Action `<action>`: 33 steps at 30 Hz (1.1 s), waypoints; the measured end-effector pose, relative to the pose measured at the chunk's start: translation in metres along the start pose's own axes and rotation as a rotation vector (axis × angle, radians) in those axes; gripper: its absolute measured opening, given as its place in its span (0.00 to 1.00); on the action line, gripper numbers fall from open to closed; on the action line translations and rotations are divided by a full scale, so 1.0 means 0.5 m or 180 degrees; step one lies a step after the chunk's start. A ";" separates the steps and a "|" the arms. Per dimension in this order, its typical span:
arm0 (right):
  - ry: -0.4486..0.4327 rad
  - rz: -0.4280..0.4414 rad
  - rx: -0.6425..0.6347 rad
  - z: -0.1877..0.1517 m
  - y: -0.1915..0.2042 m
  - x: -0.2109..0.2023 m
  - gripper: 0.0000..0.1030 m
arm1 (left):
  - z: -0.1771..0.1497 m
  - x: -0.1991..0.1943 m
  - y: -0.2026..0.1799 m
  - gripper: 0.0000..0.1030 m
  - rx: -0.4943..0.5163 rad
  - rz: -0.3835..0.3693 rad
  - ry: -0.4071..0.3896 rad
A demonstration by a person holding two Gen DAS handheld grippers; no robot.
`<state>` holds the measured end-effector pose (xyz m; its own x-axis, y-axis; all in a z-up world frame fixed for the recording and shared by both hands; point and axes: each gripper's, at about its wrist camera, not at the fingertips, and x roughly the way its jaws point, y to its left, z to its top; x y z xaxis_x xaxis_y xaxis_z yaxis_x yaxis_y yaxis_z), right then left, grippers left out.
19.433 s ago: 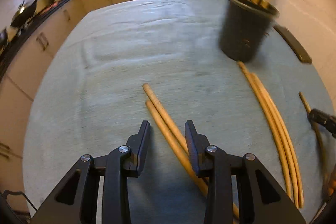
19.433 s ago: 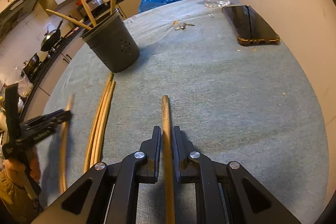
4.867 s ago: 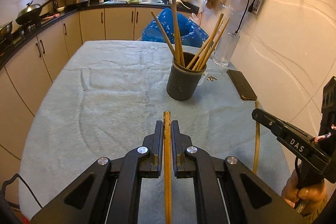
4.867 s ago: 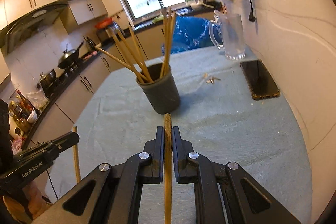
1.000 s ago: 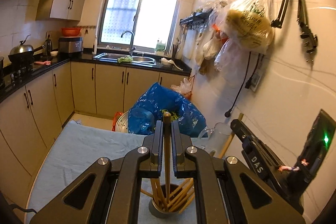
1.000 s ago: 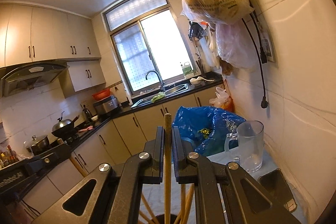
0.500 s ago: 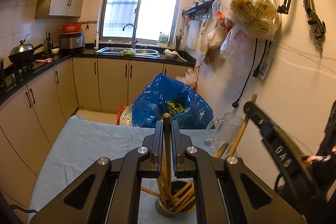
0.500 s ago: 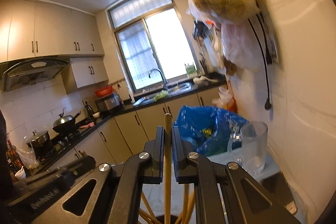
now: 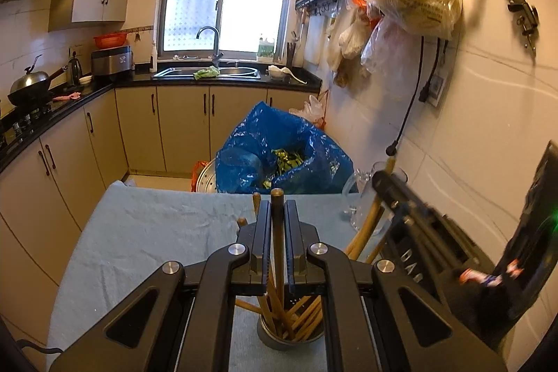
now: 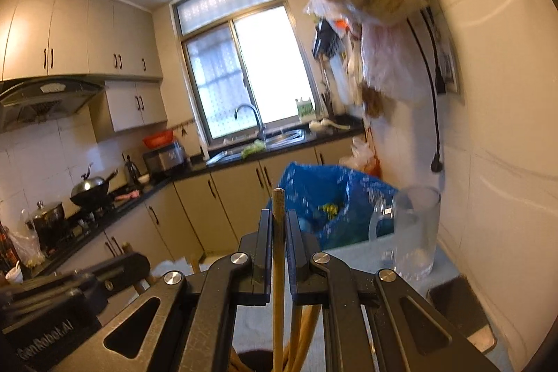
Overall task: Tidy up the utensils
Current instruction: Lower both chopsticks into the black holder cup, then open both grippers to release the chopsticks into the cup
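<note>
Each tool is clamped on a chopstick: left tool (image 9: 278, 229) on one (image 9: 277, 215), right tool (image 10: 279, 232) on another (image 10: 278, 253). At bottom centre, the holder (image 9: 289, 339) on the desk (image 9: 146, 232) is half hidden behind them.

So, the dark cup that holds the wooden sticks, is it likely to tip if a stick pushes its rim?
Probably somewhat. The dark cup looks narrow, and the long sticks lean far out above its rim, so the weight likely sits high. It stands on a wrinkled cloth, a soft base. The chopstick in the left gripper should go in gently.
</note>
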<state>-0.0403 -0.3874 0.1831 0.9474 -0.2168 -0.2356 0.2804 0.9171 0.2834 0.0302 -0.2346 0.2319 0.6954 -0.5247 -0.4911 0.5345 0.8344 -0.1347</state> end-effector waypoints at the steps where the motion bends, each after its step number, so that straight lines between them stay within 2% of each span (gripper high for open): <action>1: 0.0035 0.0011 0.0004 -0.006 -0.002 0.003 0.07 | -0.004 0.002 -0.001 0.06 -0.0002 -0.0003 0.0011; 5: 0.0180 0.0043 -0.0060 -0.033 0.000 0.009 0.08 | -0.010 0.001 -0.001 0.06 -0.0033 0.0013 0.0014; 8: 0.0219 0.0042 -0.0099 -0.043 0.000 0.007 0.21 | -0.015 -0.015 -0.004 0.10 -0.0009 0.0066 -0.0040; 10: 0.0216 0.0050 -0.0070 -0.038 -0.003 0.002 0.32 | -0.018 -0.030 -0.004 0.23 0.0001 0.0087 -0.0084; 12: 0.0200 0.0061 -0.0045 -0.034 -0.006 -0.010 0.32 | -0.020 -0.049 -0.005 0.28 0.0008 0.0105 -0.0141; 15: 0.0170 0.0065 -0.0019 -0.024 -0.010 -0.032 0.34 | -0.029 -0.082 -0.007 0.30 0.0036 0.0129 -0.0194; 21: 0.0152 0.0077 0.0047 -0.017 -0.014 -0.085 0.41 | -0.049 -0.154 -0.013 0.43 0.0076 0.0149 -0.0229; 23: 0.0174 0.0085 0.0058 -0.020 -0.014 -0.102 0.42 | -0.063 -0.180 -0.014 0.44 0.0090 0.0159 -0.0248; 28: 0.0226 0.0059 0.0091 -0.033 -0.021 -0.143 0.47 | -0.105 -0.232 -0.014 0.59 0.0138 0.0248 -0.0257; 33: 0.0311 0.0012 0.0152 -0.055 -0.029 -0.186 0.53 | -0.151 -0.263 -0.005 0.66 0.0130 0.0288 -0.0161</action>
<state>-0.1366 -0.3714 0.1753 0.9295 -0.1777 -0.3233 0.2862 0.9003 0.3280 -0.0990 -0.1547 0.2317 0.7644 -0.4562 -0.4555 0.4868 0.8717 -0.0561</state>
